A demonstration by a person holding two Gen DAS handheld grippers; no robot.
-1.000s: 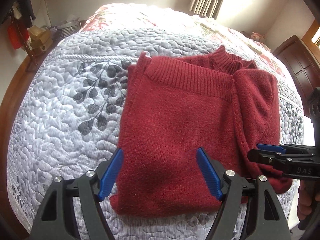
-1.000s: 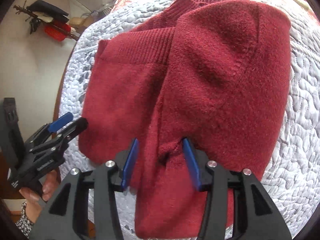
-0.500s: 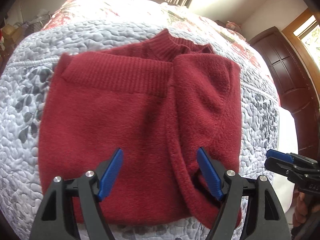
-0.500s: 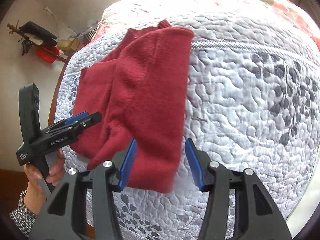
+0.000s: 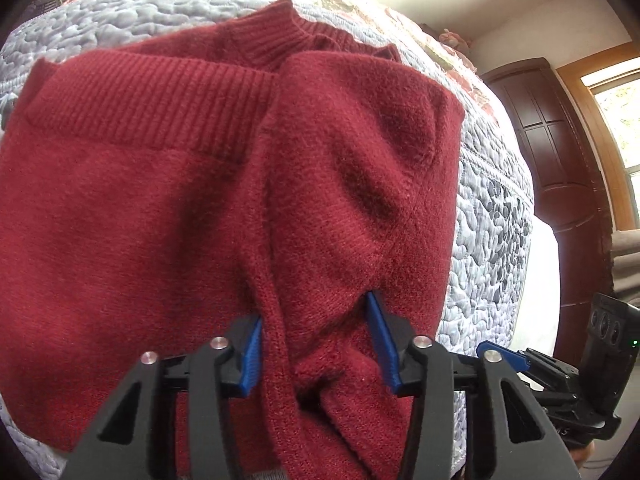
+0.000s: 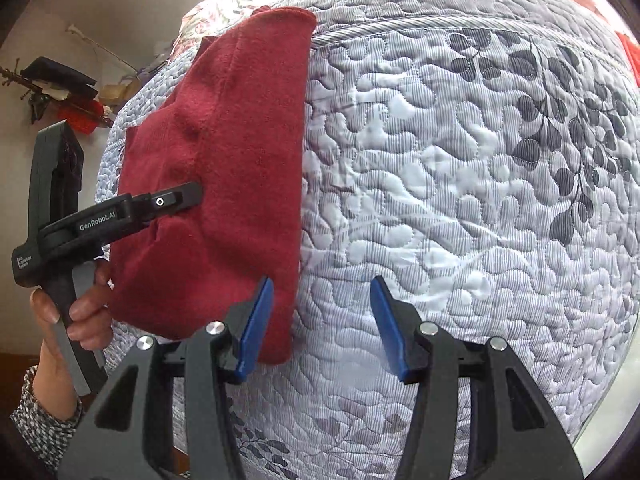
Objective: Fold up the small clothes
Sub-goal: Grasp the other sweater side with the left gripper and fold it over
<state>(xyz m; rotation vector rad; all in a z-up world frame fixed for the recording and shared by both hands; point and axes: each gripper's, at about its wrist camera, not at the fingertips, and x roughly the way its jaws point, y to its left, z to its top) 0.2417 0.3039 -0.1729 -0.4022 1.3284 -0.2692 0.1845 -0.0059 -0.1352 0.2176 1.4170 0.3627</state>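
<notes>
Sweater (image 5: 168,208), dark red knit, lies partly folded on a quilt (image 6: 460,184) covering a bed, its ribbed hem toward 10 o'clock and its collar at 12 o'clock in the left wrist view. The left gripper (image 5: 316,340) sits low at 6 o'clock in that view, its blue pads (image 5: 251,354) set partway apart with a bunched fold of the sweater's sleeve between them; whether the pads press the cloth firmly cannot be told. In the right wrist view the same left gripper (image 6: 188,196) reaches in from 9 o'clock, held by a hand (image 6: 76,312) with a patterned sleeve (image 6: 44,424) at 8 o'clock, its tip lying on the sweater (image 6: 240,168). The right gripper (image 6: 322,320) hangs at 6 o'clock over bare quilt, fingers spread wide and holding nothing; its left pad (image 6: 256,328) overlaps the sweater's near right corner in the view, though contact cannot be told. From the left wrist view, the right gripper (image 5: 504,356) shows at 4 o'clock, off the sweater's right edge. A dark wooden door (image 5: 560,152) stands at 3 o'clock beyond the bed, and a rack with red and black items (image 6: 60,96) hangs on the wall at 10 o'clock in the right wrist view.
</notes>
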